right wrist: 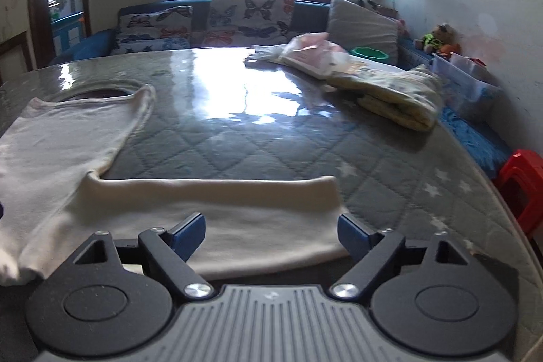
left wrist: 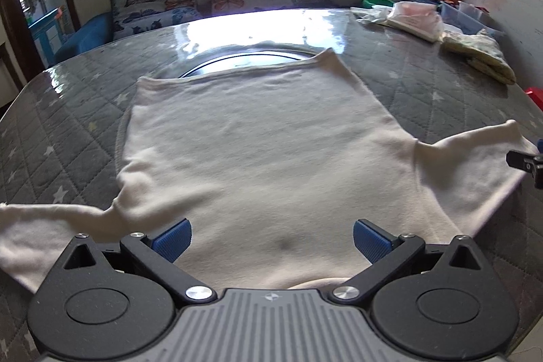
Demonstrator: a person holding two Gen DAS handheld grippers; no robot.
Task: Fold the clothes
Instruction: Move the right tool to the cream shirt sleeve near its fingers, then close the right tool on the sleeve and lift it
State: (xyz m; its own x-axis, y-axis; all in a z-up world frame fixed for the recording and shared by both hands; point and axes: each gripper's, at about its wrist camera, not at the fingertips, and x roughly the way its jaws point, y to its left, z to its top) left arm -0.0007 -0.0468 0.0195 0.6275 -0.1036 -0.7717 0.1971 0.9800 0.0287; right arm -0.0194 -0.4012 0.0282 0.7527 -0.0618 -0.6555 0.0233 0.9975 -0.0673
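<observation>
Left wrist view: I found the white shirt (left wrist: pixel 258 138) spread flat on the quilted grey table cover (left wrist: pixel 68 97), hem at the far side, neckline nearest my camera.
Left sleeve: it lay stretched out toward the left edge of this view, flat on the cover.
Left gripper (left wrist: pixel 271 241): I noted its jaws spread wide, blue pads (left wrist: pixel 173 240) apart, hovering over the shirt's near end and pinching nothing.
Right sleeve: it reached out to the right, where the tip of the other gripper showed at the frame edge.
Right wrist view: I saw the shirt body at far left, with its right sleeve (right wrist: pixel 217 202) lying straight across just ahead of my fingers.
Right gripper (right wrist: pixel 271 233): jaws spread, one blue pad over each end of the sleeve's near part, holding nothing; I could not tell whether they touched the cloth.
Far right of table: a folded yellowish garment (right wrist: pixel 397 94) lay well apart from the shirt, with a pink-and-white bundle (right wrist: pixel 312 55) just behind it.
Beside table: a red stool (right wrist: pixel 522 178) stood at the right edge.
</observation>
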